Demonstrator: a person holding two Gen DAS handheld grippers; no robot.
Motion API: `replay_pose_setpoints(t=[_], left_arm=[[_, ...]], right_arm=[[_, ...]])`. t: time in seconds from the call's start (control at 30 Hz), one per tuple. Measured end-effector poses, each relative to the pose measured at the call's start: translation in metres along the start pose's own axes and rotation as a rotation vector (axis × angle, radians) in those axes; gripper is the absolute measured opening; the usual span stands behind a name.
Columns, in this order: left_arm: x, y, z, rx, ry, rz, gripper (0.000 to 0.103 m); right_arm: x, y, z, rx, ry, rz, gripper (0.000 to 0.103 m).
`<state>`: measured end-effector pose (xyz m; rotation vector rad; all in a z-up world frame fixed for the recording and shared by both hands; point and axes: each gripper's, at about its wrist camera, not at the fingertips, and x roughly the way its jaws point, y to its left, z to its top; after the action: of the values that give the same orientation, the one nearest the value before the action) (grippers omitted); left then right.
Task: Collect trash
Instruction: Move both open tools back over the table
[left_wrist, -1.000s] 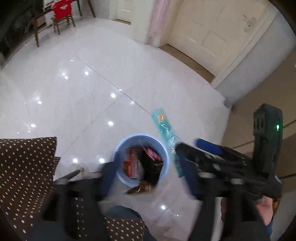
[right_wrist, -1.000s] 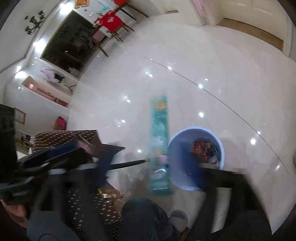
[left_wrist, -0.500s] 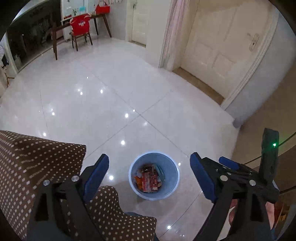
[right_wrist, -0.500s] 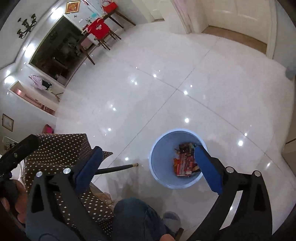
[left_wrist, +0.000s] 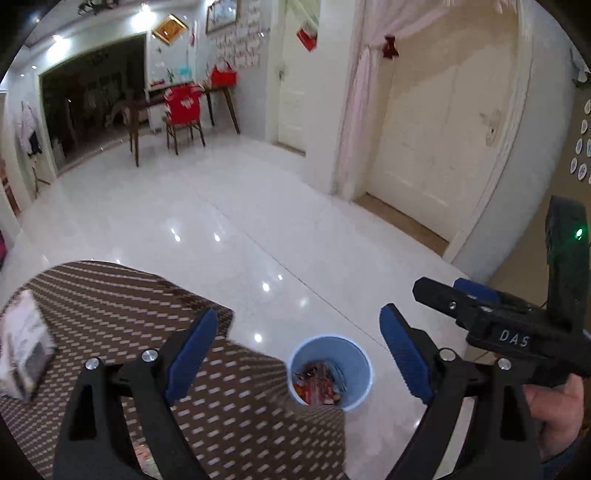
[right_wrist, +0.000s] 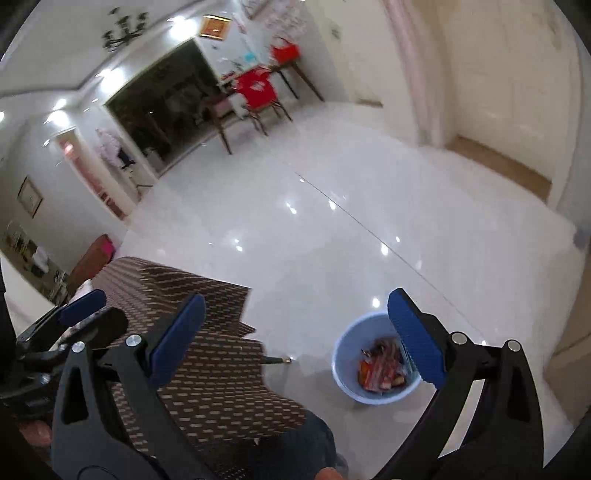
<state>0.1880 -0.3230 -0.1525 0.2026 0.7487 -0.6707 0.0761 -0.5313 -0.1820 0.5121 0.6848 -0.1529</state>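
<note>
A light blue bin (left_wrist: 356, 354) stands on the white floor below me, with red and orange wrappers (left_wrist: 317, 386) inside it. My left gripper (left_wrist: 297, 350) hangs open above it, nothing between its blue pads. My right gripper (right_wrist: 295, 328) is open and empty too, with the bin (right_wrist: 345, 354) and its wrappers (right_wrist: 380, 369) low between its fingers. The right gripper (left_wrist: 447, 290) also shows at the right of the left wrist view, in a hand. A white packet (left_wrist: 22, 347) lies on the brown dotted tablecloth (left_wrist: 122, 306) at far left.
The cloth-covered table (right_wrist: 221, 369) fills the lower left, with a dark table leg (right_wrist: 273, 360) ending near the bin. The person's knee (right_wrist: 295, 443) is just below. Shiny white floor stretches to a desk with a red-draped chair (left_wrist: 183, 107) and white doors (left_wrist: 436, 129).
A long teal wrapper that hung beside the bin a second ago is gone from between the grippers. Both grippers have risen away from the bin and tilted up, and the tabletop has come into view.
</note>
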Motion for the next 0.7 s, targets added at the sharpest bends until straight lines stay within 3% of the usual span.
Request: replay_pose_setpoints(t=[0.33,0.7], left_arm=[[-0.08,0.07,-0.034,-0.094,-0.115,0.072,0.089],[-0.122,0.137,-0.094,-0.163,-0.119,0.224,0.089]], right_arm=[[-0.017,0.114,-0.009,-0.226,-0.017,0.134,0.097],[0.011,0.205,-0.046,-0.397,0.085,0.237,0.097]])
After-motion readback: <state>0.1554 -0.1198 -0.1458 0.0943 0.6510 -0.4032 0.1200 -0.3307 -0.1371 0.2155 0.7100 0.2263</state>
